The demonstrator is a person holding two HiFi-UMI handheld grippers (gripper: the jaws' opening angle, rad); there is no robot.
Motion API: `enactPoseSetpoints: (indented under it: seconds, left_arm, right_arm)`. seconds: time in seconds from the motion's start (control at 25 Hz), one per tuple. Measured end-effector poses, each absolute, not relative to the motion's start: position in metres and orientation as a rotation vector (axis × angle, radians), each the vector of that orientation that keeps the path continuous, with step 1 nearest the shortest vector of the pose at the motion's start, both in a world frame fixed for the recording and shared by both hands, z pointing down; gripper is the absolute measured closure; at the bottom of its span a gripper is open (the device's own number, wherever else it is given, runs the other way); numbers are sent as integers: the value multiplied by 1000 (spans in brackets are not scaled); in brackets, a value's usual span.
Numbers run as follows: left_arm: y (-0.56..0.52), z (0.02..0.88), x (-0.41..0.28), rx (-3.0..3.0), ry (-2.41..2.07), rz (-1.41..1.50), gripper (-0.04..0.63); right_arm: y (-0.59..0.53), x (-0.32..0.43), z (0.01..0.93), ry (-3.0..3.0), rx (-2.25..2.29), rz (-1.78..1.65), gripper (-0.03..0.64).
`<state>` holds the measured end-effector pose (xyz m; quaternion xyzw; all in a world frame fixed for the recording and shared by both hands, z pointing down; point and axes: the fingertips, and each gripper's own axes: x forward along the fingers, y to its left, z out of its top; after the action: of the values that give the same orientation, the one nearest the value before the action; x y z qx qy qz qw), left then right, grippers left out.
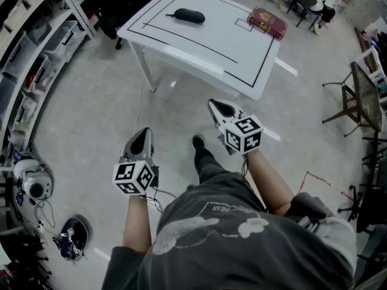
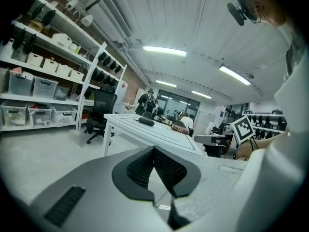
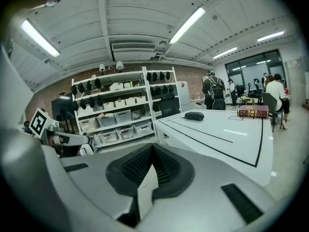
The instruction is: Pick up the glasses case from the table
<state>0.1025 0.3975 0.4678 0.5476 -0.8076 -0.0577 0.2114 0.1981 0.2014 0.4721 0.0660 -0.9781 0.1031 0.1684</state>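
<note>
The black glasses case (image 1: 189, 16) lies on the far left part of the white table (image 1: 199, 47), inside black tape lines. It also shows far ahead in the left gripper view (image 2: 146, 122) and the right gripper view (image 3: 194, 115). My left gripper (image 1: 145, 130) hangs over the floor, well short of the table, with its jaws shut and empty (image 2: 153, 150). My right gripper (image 1: 213, 103) is nearer the table's front edge, also over the floor. Its jaws meet at the tip with nothing between them (image 3: 152, 148).
A dark red book (image 1: 266, 22) lies at the table's far right corner. Shelves with bins (image 1: 36, 47) line the left wall, and a black office chair (image 1: 121, 5) stands beside the table. A mesh chair (image 1: 357, 95) is at the right. Gear lies on the floor (image 1: 33, 183).
</note>
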Motion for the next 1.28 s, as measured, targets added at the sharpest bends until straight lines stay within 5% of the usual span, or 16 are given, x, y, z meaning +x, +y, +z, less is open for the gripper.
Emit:
enactPoseSetpoints:
  seconds: [0.64,1.28]
  left_arm:
    - [201,469,-17,1558,-2189,-8,593]
    - [102,463,-75,1661,-2171,73,592]
  right_arm:
    - [-3,82,491,-2744,263,423,617]
    - [-82,45,512,-2730,307,505,617]
